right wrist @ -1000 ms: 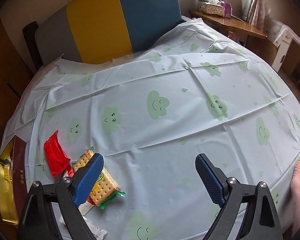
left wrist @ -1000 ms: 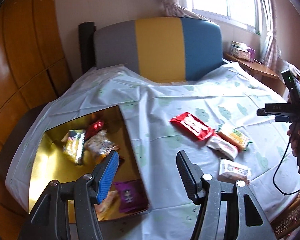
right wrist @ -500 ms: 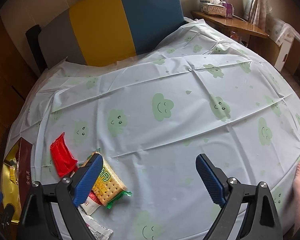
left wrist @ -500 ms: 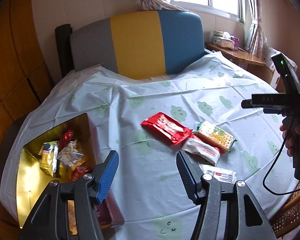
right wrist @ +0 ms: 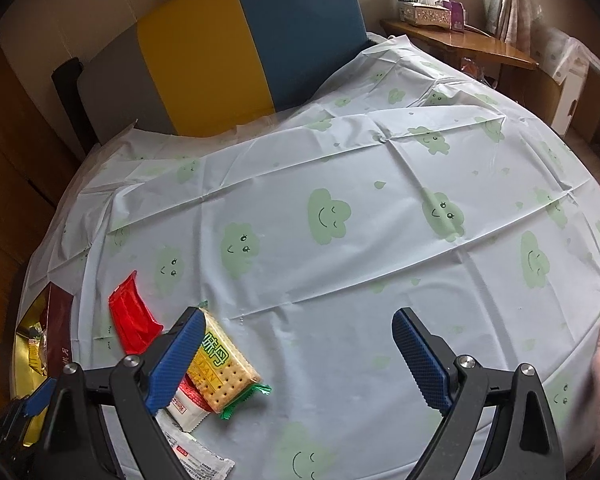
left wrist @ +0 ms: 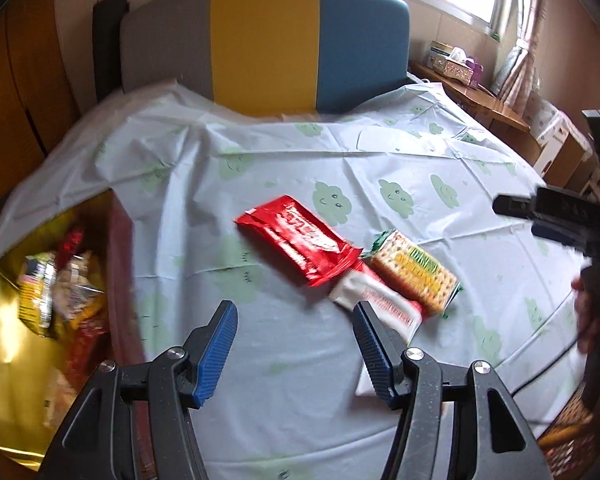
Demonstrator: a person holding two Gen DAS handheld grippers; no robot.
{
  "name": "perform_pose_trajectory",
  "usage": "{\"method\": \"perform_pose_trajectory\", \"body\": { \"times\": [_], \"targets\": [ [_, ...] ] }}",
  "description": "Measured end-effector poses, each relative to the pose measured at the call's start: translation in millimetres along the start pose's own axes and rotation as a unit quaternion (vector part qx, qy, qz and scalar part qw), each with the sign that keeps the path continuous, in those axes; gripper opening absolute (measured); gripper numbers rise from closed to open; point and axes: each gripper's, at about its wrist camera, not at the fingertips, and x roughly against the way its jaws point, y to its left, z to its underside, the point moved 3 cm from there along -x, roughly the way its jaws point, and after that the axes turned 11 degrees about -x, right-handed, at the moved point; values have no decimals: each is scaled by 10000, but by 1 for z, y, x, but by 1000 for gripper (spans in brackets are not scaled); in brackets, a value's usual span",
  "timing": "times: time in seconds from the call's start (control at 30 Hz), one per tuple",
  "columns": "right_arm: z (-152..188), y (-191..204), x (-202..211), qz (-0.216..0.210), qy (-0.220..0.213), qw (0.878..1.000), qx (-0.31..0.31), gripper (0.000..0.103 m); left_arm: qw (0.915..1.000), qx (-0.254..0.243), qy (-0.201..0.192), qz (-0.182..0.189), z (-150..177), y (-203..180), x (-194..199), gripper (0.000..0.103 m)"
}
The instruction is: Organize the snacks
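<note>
Surface: we record a round table under a pale blue cloth (right wrist: 340, 280) printed with green smiling clouds, creased in long folds.

Room: behind the table, a chair back (left wrist: 260, 44) in grey, yellow and blue panels; wooden panelling at left; a window with curtain at upper right; a wooden side shelf (right wrist: 460, 40) carrying a tissue box (right wrist: 420, 10).

Snacks on the cloth: a red packet (left wrist: 296, 240), a cracker pack (left wrist: 414, 272) with green ends, and a white-and-red packet (left wrist: 376, 304), the three touching in a cluster; a further white sachet (right wrist: 198, 454) nearer the table edge.

Box: gold-lined box (left wrist: 4, 344) at far left, already holding several wrapped snacks.

Tongs: our left gripper (left wrist: 294, 344) stands parted and empty above bare cloth, the cluster just beyond its right finger, the box to its left. Our right gripper (right wrist: 296, 356) gapes wide, nothing between its fingers; the cracker pack lies beside its left finger.
</note>
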Motion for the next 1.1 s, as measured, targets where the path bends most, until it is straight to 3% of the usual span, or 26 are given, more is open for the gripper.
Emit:
{"method": "perform_pose_trajectory", "body": {
  "times": [0.17, 0.23, 0.43, 0.63, 0.7, 0.87, 0.93, 1.1],
  "targets": [
    [3, 3, -2, -77, 119, 9999, 12, 95, 9979, 435, 325, 350, -16, 1, -37, 61],
    [3, 4, -3, -113, 156, 9998, 22, 95, 9951, 753, 484, 409, -21, 6, -54, 72],
    [3, 4, -2, -223, 209, 9995, -40, 97, 9924, 1098, 518, 213, -44, 16, -84, 84],
    [3, 5, -4, -288, 275, 9992, -89, 98, 9888, 1264, 797, 25, -59, 22, -120, 85],
    [3, 5, -5, -290, 300, 9991, -108, 98, 9891, 1243, 785, -45, -62, 21, -127, 91],
    [3, 2, -10, -206, 327, 9991, -143, 98, 9936, 569, 865, -450, -63, 5, -135, 90],
    [3, 0, -11, -169, 348, 9991, -171, 98, 9942, 370, 799, -625, -59, 5, -130, 75],
    [4, -2, -16, -38, 380, 9992, -129, 98, 9947, 306, 794, -576, -46, 23, -114, 65]
  ]
}}
